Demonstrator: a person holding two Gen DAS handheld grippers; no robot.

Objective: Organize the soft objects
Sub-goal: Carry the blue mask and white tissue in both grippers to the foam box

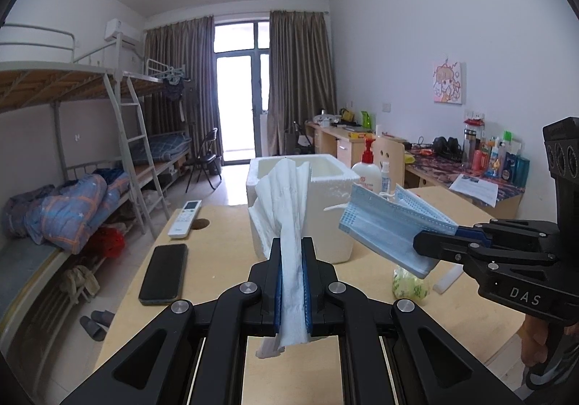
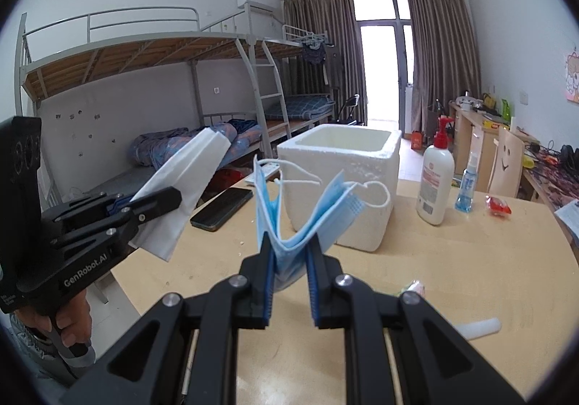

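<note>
Left tongs (image 1: pixel 292 253) clamping tissue (image 1: pixel 286 195), its lower end hidden, right tongs (image 2: pixel 289 249) pinching masks (image 2: pixel 304 209)

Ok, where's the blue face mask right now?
The blue face mask is clamped in the right tongs, held above the table just in front of the white foam box.

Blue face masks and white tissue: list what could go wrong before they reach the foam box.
1. The blue pleated face masks sit folded and loose in the right claw; one may slip out.
2. Their white ear loops dangle and could snag the white foam box rim.
3. The white paper tissue in the left claw flops wide and could catch on the box edge.
</note>
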